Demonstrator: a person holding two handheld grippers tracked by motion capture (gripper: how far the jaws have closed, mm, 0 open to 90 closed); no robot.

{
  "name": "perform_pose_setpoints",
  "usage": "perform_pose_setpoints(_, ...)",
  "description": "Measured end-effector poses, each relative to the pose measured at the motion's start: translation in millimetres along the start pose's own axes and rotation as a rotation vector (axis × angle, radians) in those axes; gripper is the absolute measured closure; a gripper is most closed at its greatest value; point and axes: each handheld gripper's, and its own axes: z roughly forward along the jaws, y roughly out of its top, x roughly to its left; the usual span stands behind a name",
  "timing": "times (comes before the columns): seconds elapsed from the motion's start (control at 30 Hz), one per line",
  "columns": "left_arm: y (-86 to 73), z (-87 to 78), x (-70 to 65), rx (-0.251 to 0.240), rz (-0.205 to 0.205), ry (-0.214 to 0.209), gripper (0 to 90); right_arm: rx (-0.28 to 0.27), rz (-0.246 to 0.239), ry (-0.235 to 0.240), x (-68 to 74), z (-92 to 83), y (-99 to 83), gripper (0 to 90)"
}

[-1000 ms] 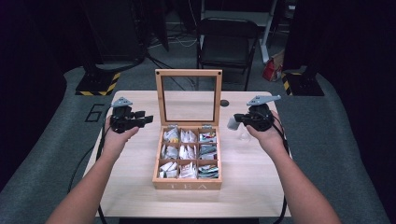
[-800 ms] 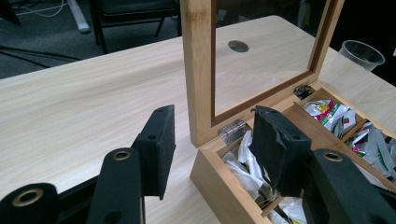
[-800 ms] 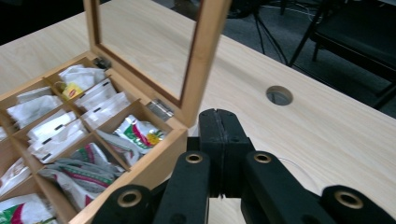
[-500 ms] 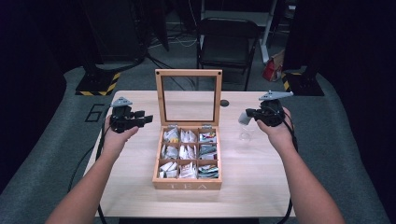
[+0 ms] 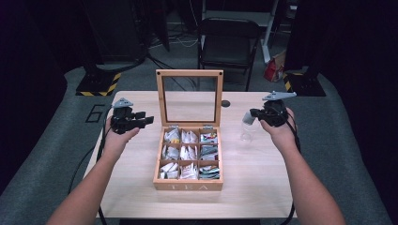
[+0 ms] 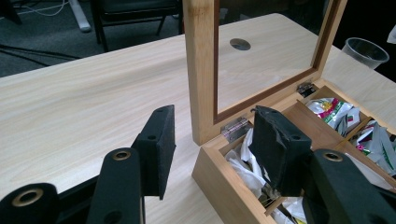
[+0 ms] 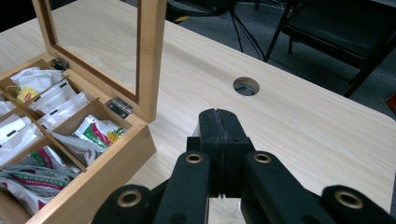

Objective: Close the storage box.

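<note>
At the left of the high view, the left gripper (image 5: 141,120) hovers over the pale wooden table (image 5: 136,187) just beside the tea box (image 5: 187,185), its jaws partly apart with nothing between them; in the left gripper view one pad stands over the bare tabletop and the other over the box's near corner, and the lower edge of that view cuts the jaws off. What the paper packets (image 5: 189,151) in the box read is too small to make out from above. The table is light woodgrain with a round cable hole (image 5: 225,103) behind the box, and it stands on grey carpet in a dark room, with a black chair (image 5: 230,42) at the far side and a yellow-and-black striped base (image 5: 98,84) to the left. The wooden tea box sits at the table's middle, its glass-paned lid (image 5: 189,96) upright, its nine compartments filled with tea packets. To the right, a clear plastic cup (image 5: 247,127) stands upright on the table, apparently empty. Just beside it, the right gripper (image 5: 253,114) has its jaws pressed fully together on nothing, its tip above the cup's rim.
</note>
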Motion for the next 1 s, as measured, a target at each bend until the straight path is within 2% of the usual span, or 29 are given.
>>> perform_pose_setpoints(0.23,-2.4,1.4,0.4,0.003,-0.003,-0.005,49.4,0.025,0.008,-0.023,-7.6,8.6,-8.5,90.0)
perform_pose_setpoints(0.53,-3.4,1.3,2.3,0.005,-0.01,-0.001,49.4,0.04,0.046,-0.043,-17.6,18.5,-19.3,90.0)
perform_pose_setpoints(1.0,-4.2,-0.1,2.7,0.001,-0.013,0.0,49.4,0.061,0.057,-0.063,-18.0,30.3,-24.1,90.0)
